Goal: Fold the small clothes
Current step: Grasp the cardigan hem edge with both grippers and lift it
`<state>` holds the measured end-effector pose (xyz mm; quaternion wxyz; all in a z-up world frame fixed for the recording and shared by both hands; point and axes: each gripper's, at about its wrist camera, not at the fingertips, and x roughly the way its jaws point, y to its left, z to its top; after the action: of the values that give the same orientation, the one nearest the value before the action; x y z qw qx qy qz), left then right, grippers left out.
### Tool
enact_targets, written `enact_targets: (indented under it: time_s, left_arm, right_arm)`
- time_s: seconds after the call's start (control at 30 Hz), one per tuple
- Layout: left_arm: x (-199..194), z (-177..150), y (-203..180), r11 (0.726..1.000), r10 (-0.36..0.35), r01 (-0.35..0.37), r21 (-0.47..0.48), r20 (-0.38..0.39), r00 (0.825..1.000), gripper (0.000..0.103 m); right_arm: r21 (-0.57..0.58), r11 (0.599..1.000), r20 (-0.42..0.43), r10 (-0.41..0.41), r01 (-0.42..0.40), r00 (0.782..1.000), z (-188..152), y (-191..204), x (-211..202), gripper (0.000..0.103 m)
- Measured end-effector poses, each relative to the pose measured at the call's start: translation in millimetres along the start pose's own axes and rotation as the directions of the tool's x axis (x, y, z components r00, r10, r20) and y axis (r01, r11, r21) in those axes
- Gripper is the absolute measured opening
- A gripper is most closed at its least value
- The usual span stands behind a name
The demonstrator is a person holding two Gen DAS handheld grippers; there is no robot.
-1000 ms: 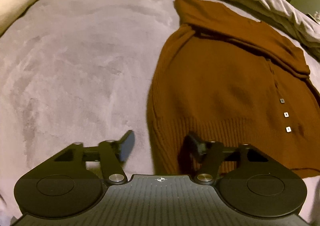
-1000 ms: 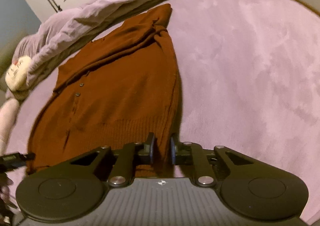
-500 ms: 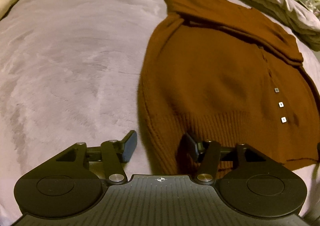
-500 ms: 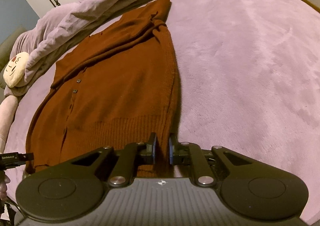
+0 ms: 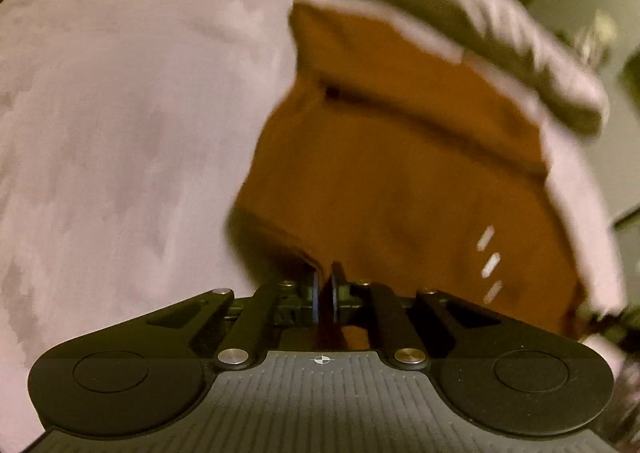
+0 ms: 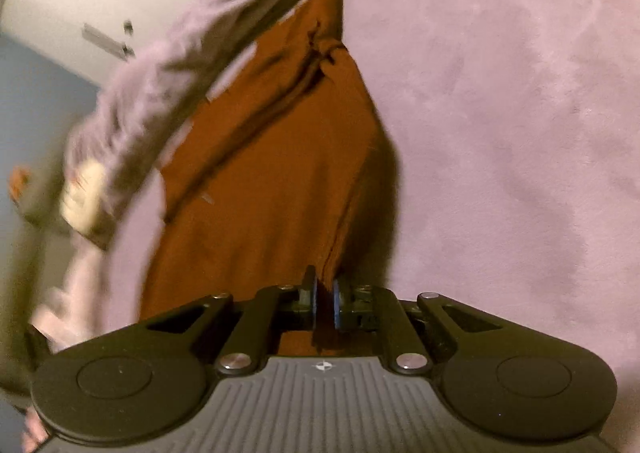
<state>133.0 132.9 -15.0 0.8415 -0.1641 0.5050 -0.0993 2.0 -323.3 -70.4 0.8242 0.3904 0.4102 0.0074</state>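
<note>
Bed (image 5: 120, 113) with mauve plush cover, rumpled duvet (image 6: 168, 65) at the far edge. My left gripper (image 5: 324, 295) has just snapped closed, pinching the brown knit sweater (image 5: 380, 173) at one hem corner; right gripper (image 6: 325, 303) pinches the opposite corner. Sweater lies on the bed, near end lifting. Soft, floppy, light, probably stretchy; ribbed hem corners look like the best hold.

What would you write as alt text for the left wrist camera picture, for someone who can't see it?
The left gripper, jaws shut, pinches the near hem corner of a rust-brown knitted cardigan spread on a lilac blanket. Three pale buttons streak with motion blur at the right. A rumpled duvet runs along the far edge.
</note>
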Motion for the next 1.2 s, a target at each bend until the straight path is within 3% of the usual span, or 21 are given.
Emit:
enact_targets:
  time_s: [0.13,0.4,0.63,0.8,0.9,1.03,1.2]
  left_arm:
    - [-12.7,40.4,-3.9,0.995,-0.072,0.078,-0.059,0.102,0.992,0.008]
    - [20.6,112.3,-17.8,0.994,-0.034,0.055,-0.091,0.219,0.975,0.008]
    - [78.9,142.8,-7.2,0.989,0.045,-0.015,-0.148,0.203,0.978,0.008]
    - [109.2,142.2,3.6,0.986,0.092,-0.07,-0.149,0.145,0.985,0.008]
    - [115.7,142.7,10.2,0.983,0.089,-0.068,-0.168,0.118,0.989,0.008]
    - [106.3,152.5,6.0,0.986,0.05,-0.025,-0.164,0.15,0.987,0.007]
    - [94.5,180.9,-12.2,0.992,0.03,-0.002,-0.129,0.217,0.976,0.007]
  right_arm:
    - [0.024,0.997,0.053,0.069,-0.07,0.996,27.0,13.7,-0.1,0.006]
    - [-0.072,0.996,0.207,0.075,-0.062,0.975,99.5,57.5,31.1,0.006]
    - [-0.043,0.999,0.26,0.028,-0.018,0.965,146.9,67.7,80.5,0.006]
    - [-0.07,0.994,0.238,-0.062,0.081,0.969,158.2,67.4,118.0,0.006]
    - [-0.071,0.991,0.219,-0.094,0.112,0.971,159.2,61.5,128.6,0.006]
    - [-0.068,0.991,0.202,-0.096,0.112,0.975,162.1,58.2,134.9,0.005]
    - [-0.092,0.993,0.271,-0.046,0.073,0.961,177.8,71.3,127.7,0.005]
